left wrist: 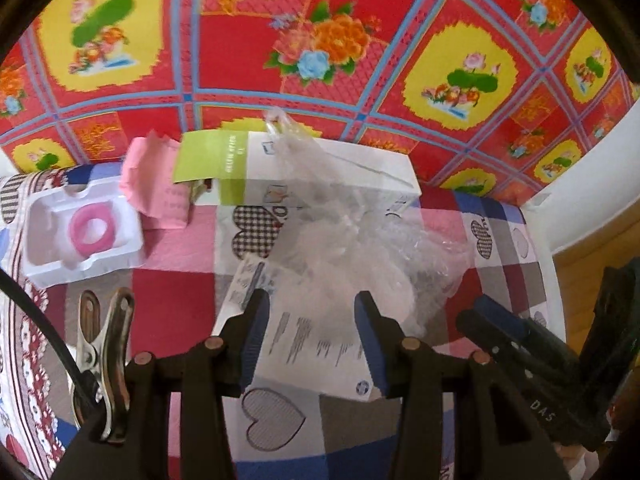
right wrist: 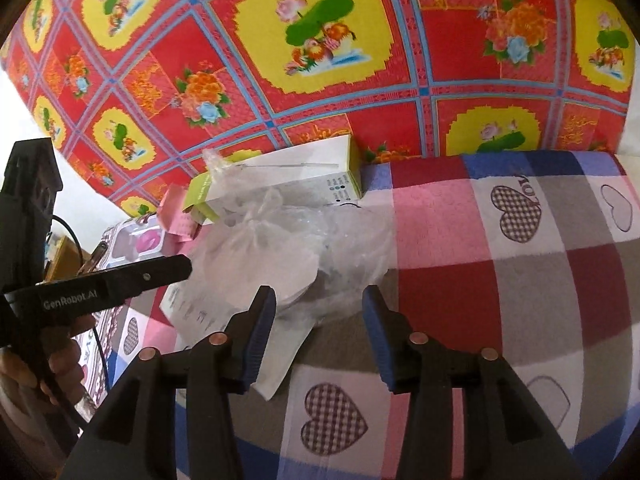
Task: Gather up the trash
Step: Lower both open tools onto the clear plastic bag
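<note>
Because the trash has been left in a loose heap near the far edge of the checked, heart-printed cloth (right wrist: 520,280), it can be approached from the near side by both tools at once. At the centre of the heap a crumpled clear plastic bag (left wrist: 360,236) is seen, draped over a printed paper sheet (left wrist: 304,340) and partly over a white carton with a green end flap (left wrist: 240,164), which lies along the cloth's far edge. Just left of the carton a torn pink paper (left wrist: 156,176) is found, and further left a white moulded tray holding a pink ring (left wrist: 86,230); these are set apart from the bag, so they would probably be gathered separately. The left gripper (left wrist: 312,324) is held spread over the printed sheet, with the bag's near edge lying between its jaws but not visibly pinched by them. The right gripper (right wrist: 320,320) is likewise spread, nothing being clamped, and is aimed at the bag's right-hand side; its black body is visible at the right of the left wrist view. Both tools are angled steeply downward, which suits a pinch on thin, flat material. A metal spring clip (left wrist: 106,344) is clamped at the cloth's left edge, presumably to keep the cloth from sliding. Behind everything a red floral mat (left wrist: 360,40) is seen.
</note>
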A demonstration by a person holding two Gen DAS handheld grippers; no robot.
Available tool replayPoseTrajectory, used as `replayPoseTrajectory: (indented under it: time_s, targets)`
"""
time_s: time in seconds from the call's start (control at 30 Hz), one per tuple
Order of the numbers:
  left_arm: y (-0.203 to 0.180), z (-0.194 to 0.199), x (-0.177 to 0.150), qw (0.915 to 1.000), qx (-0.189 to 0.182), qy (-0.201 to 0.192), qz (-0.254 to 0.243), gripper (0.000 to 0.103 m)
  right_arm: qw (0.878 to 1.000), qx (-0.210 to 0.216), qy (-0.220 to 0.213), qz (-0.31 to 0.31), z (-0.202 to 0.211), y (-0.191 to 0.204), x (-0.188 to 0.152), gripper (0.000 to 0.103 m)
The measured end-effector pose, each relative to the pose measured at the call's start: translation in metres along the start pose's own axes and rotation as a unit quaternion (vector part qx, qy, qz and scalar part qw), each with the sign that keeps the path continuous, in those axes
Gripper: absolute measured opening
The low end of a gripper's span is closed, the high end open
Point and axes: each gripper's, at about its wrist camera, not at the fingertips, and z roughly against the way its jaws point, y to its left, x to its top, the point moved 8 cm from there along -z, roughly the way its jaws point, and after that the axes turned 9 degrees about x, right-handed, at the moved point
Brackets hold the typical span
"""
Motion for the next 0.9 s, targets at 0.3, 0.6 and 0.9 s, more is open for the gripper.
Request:
replayPoseTrajectory:
  time_s: [0.3,0.6,0.9]
  targets:
    - [-0.018,-0.037,0.024,0.9987,0.020,0.016,-0.044,0.050,1.000,0.006,0.023,-0.015,-0.026,-0.015,0.005,0.046]
    - [-0.029,-0.071,0.030,0.9962,0.026,0.042,-0.071,0.051,0.999,0.003,0.035,-0.019,-0.043,-0.025,0.007,0.046]
    - [-0.028,-0.090,0.029,0.9964,0.007,0.071,-0.045,0.071,0.999,0.007,0.036,-0.018,-0.048,-0.031,0.009,0.046]
